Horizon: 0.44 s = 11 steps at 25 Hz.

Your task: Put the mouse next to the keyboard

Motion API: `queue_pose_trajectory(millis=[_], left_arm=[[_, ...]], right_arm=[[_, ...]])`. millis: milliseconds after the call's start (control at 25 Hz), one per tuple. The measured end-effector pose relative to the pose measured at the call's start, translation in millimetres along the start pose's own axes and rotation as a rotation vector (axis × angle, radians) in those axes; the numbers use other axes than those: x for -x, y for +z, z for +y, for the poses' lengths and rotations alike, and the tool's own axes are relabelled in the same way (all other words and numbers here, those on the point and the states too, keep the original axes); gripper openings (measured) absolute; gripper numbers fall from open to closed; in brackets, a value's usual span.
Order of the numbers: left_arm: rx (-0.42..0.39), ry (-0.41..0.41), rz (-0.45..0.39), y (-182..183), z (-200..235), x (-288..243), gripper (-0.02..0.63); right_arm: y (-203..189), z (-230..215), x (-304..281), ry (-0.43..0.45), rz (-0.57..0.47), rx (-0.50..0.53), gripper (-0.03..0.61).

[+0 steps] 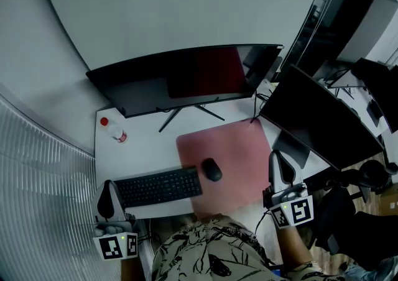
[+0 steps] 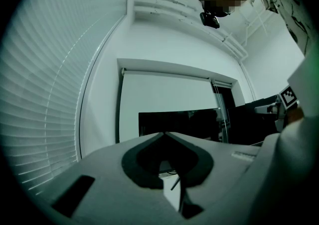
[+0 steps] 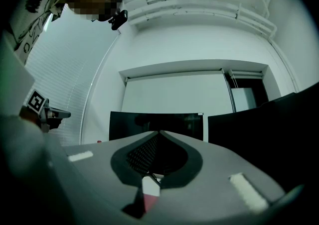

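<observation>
Mouse (image 1: 212, 170) just beside keyboard (image 1: 160, 186); left gripper (image 1: 109, 185) and right gripper (image 1: 278, 155) level at desk (image 1: 143, 149) edge (both clenched, empty).

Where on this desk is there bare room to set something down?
Bare: the pink mat right of the mouse, and the white desk between the bottle and the keyboard. Crowded: by the monitor stand, and where the mouse sits close to the keyboard.
</observation>
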<state>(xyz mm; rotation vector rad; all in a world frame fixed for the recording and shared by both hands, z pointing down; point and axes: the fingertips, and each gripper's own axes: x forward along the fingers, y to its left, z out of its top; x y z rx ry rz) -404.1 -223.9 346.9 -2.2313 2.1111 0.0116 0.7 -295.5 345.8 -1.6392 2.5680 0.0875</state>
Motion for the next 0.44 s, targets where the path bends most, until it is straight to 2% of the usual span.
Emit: queue_pose_trajectory(millis=[440], left_arm=[[-0.002, 0.0, -0.002, 0.1, 1.7, 2.7, 0.005]], right_arm=[[-2.8, 4.0, -0.4, 0.006, 0.013, 0.007, 0.005]])
